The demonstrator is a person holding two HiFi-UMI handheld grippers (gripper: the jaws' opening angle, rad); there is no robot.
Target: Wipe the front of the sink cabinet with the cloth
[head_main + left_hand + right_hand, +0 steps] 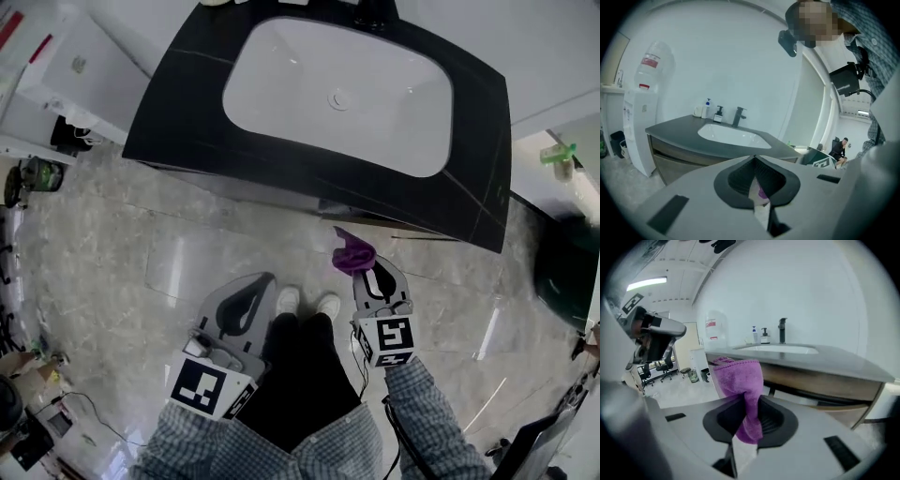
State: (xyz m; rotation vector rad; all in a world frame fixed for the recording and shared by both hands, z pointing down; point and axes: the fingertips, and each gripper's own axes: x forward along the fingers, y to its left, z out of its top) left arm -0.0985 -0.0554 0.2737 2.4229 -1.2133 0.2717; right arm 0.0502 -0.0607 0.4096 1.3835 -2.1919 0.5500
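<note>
Right claw [373, 279] clamped tight on the purple cloth [353, 251], left claw [754, 161] closed, empty. Cloth's short of the cabinet front [820, 380]; I reckon wiping's all ahead.

Left tool [265, 278] held low, jaws together and empty; right tool [367, 272] beside it, clamped on cloth [352, 250].

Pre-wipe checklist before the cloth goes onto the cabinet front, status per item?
1. Cloth clamped in right tool: ok, jaws shut on it.
2. Cloth exposed for wiping: ok, a bunch stands out past the jaw tips.
3. Cloth touching cabinet front: not ok, the two are apart.
4. Left tool out of the way: ok, shut, empty, held to the left and further back from the cabinet.
5. Where the front is dirty: cannot tell.
</note>
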